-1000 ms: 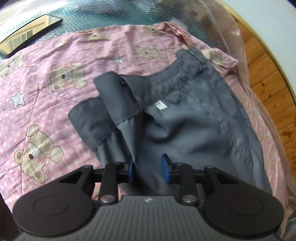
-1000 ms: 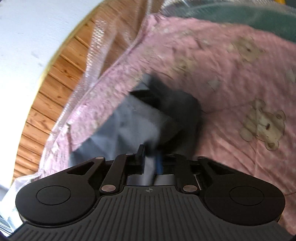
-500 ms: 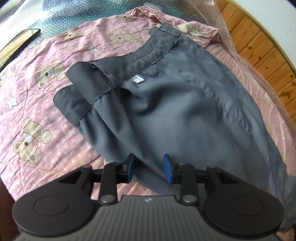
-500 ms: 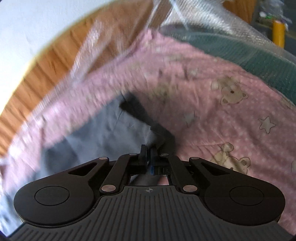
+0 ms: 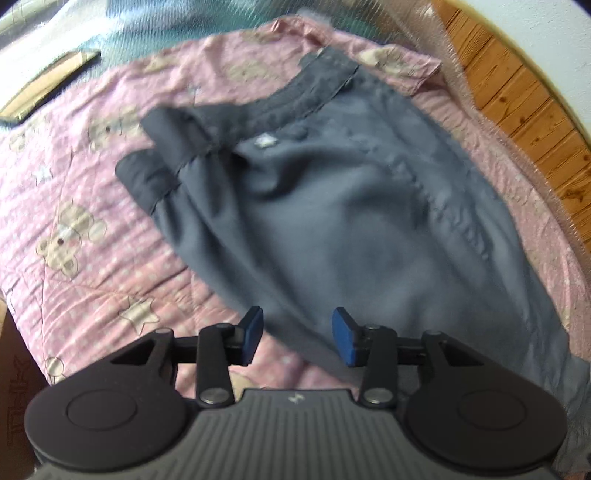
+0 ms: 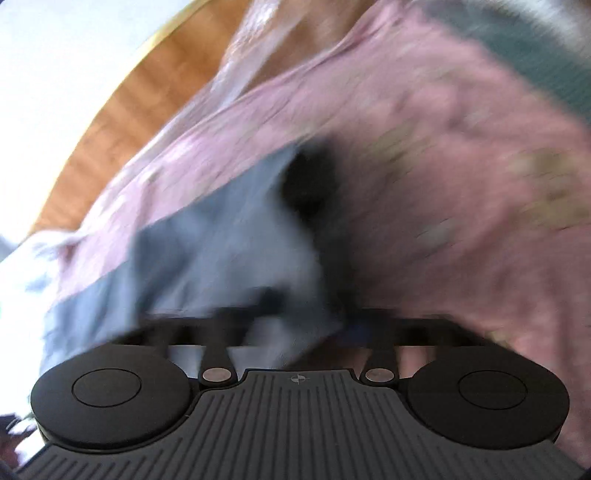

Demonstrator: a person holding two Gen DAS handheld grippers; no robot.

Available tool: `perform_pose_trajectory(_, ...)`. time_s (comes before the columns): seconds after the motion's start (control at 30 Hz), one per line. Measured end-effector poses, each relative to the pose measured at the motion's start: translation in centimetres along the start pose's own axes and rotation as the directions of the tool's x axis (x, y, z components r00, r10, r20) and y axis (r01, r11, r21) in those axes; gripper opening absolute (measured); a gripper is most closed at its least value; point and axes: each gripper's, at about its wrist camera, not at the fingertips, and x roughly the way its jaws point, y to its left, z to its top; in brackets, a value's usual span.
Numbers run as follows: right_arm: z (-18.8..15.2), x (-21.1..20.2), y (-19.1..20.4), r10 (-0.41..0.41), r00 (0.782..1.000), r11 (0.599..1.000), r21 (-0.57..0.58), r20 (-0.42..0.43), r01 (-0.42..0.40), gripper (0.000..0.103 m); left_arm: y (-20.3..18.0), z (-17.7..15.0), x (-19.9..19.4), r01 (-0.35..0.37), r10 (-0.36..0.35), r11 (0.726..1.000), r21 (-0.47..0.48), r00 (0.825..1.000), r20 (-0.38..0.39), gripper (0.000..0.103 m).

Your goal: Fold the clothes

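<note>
Grey trousers [image 5: 351,221] lie spread on a pink blanket with bears [image 5: 74,258], waistband at the far end and one hem folded over at the left. My left gripper [image 5: 298,336] hovers over the near edge of the trousers. Its jaws are opening, and the blue pads [image 5: 343,341] stand apart without pressing the cloth. The right wrist view is badly blurred. There the right gripper [image 6: 308,317] sits at a bunched fold of the trousers [image 6: 221,258]. Its jaws are opening too, with grey cloth lying loose between them.
Clear bubble wrap [image 5: 461,74] hangs off the blanket's right edge above a wooden floor [image 5: 535,110]. A flat framed panel [image 5: 48,81] lies at the far left on a teal cover [image 5: 147,22]. A white wall [image 6: 55,74] stands beyond the floor.
The left gripper drew back toward the near edge of the trousers, and its jaws widened. The right gripper, shut on the cloth before, has rolled and its jaws have parted.
</note>
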Motion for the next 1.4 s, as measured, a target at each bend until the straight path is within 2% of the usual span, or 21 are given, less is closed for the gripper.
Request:
perform_pose_trajectory(0.13, 0.8, -4.6, 0.0, 0.105, 0.992, 0.961, 0.250, 0.071, -0.120, 0.016, -0.6, -0.2, -0.4, 0.004, -0.004, 1.000, -0.014, 1.000, 0.012, 0.047)
perform_pose_trajectory(0.17, 0.7, -4.2, -0.2, 0.054, 0.997, 0.957, 0.283, 0.050, -0.066, 0.016, -0.8, -0.3, -0.2, 0.002, -0.002, 1.000, -0.017, 1.000, 0.008, 0.047)
perform_pose_trajectory(0.2, 0.4, -3.1, -0.5, -0.056, 0.998, 0.966, 0.253, -0.001, 0.054, 0.016, -1.0, -0.4, 0.1, -0.003, 0.003, 1.000, -0.014, 1.000, -0.005, 0.047)
perform_pose_trajectory(0.23, 0.0, -1.8, -0.8, -0.177, 0.983, 0.961, 0.206, -0.051, 0.184, 0.021, -1.3, -0.5, 0.4, -0.007, 0.007, 1.000, -0.010, 1.000, -0.016, 0.047)
perform_pose_trajectory(0.27, -0.4, -0.6, -1.2, -0.297, 0.950, 0.939, 0.151, -0.095, 0.309, 0.023, -1.6, -0.6, 0.5, -0.008, 0.008, 1.000, 0.002, 1.000, -0.019, 0.047)
perform_pose_trajectory(0.3, -0.9, -0.7, -1.3, -0.323, 0.945, 0.934, 0.144, -0.052, 0.327, 0.025, -1.8, -0.7, 0.3, -0.008, 0.009, 1.000, 0.016, 1.000, -0.015, 0.047)
perform_pose_trajectory(0.33, -1.3, -1.8, -1.1, -0.331, 0.943, 0.929, 0.174, 0.008, 0.325, 0.034, -1.9, -0.7, 0.1, 0.001, -0.001, 1.000, 0.023, 1.000, -0.009, 0.047)
perform_pose_trajectory(0.4, -2.5, -4.3, -0.3, -0.328, 0.937, 0.928, 0.223, 0.119, 0.297, 0.034, -2.0, -0.8, -0.3, 0.013, -0.013, 1.000, 0.027, 1.000, -0.001, 0.048)
perform_pose_trajectory(0.5, -4.9, -5.0, 0.6, -0.244, 0.961, 0.949, 0.235, 0.128, 0.209, 0.034, -1.7, -1.0, -0.1, 0.012, -0.012, 1.000, 0.003, 1.000, -0.010, 0.049)
perform_pose_trajectory(0.57, -6.0, -3.8, 0.9, -0.241, 0.965, 0.955, 0.203, 0.102, 0.217, 0.034, -1.6, -1.0, 0.4, -0.004, 0.004, 1.000, -0.004, 1.000, -0.030, 0.049)
perform_pose_trajectory(0.6, -6.4, -3.1, 1.1, -0.255, 0.962, 0.955, 0.179, 0.094, 0.235, 0.025, -1.7, -1.0, 0.6, -0.006, 0.006, 1.000, 0.001, 0.999, -0.037, 0.049)
perform_pose_trajectory(0.63, -6.5, -3.2, 1.5, -0.263, 0.959, 0.956, 0.165, 0.110, 0.243, 0.003, -1.8, -1.0, 0.7, -0.008, 0.008, 1.000, 0.007, 0.999, -0.043, 0.049)
perform_pose_trajectory(0.9, -4.5, -3.9, 3.2, -0.340, 0.916, 0.940, 0.097, 0.214, 0.326, 0.000, -2.4, -0.8, 0.4, 0.012, -0.011, 0.999, 0.038, 0.999, -0.031, 0.049)
perform_pose_trajectory(0.97, -4.0, -4.4, 2.6, -0.354, 0.907, 0.935, 0.121, 0.226, 0.335, 0.016, -2.1, -1.0, 0.2, 0.020, -0.020, 0.999, 0.030, 1.000, -0.022, 0.050)
perform_pose_trajectory(1.0, -4.1, -4.0, 2.5, -0.348, 0.915, 0.937, 0.099, 0.205, 0.335, 0.041, -1.9, -1.1, 0.2, 0.023, -0.023, 1.000, 0.020, 1.000, -0.021, 0.051)
perform_pose_trajectory(1.03, -4.3, -3.4, 2.4, -0.341, 0.923, 0.940, 0.070, 0.177, 0.333, 0.055, -1.6, -1.3, 0.2, 0.021, -0.021, 1.000, 0.012, 1.000, -0.022, 0.051)
perform_pose_trajectory(1.07, -4.5, -2.8, 2.3, -0.333, 0.931, 0.943, 0.041, 0.149, 0.331, 0.059, -1.2, -1.5, 0.3, 0.018, -0.018, 1.000, 0.003, 0.999, -0.027, 0.051)
perform_pose_trajectory(1.1, -4.7, -2.2, 2.2, -0.327, 0.937, 0.945, 0.012, 0.121, 0.328, 0.044, -1.0, -1.7, 0.5, 0.013, -0.013, 1.000, -0.002, 0.999, -0.033, 0.051)
perform_pose_trajectory(1.13, -4.9, -1.8, 2.4, -0.319, 0.942, 0.947, -0.013, 0.102, 0.322, 0.011, -0.7, -1.8, 0.5, 0.002, -0.002, 1.000, -0.004, 0.999, -0.037, 0.051)
perform_pose_trajectory(1.2, -5.2, -1.6, 3.2, -0.319, 0.942, 0.944, -0.056, 0.104, 0.326, 0.011, -0.4, -2.0, 0.5, -0.004, 0.004, 1.000, -0.007, 0.999, -0.041, 0.051)
perform_pose_trajectory(1.4, -3.0, -2.0, 5.0, -0.409, 0.893, 0.888, -0.143, 0.188, 0.437, 0.009, -0.3, -1.8, 0.2, -0.001, 0.001, 1.000, -0.002, 0.999, -0.039, 0.051)
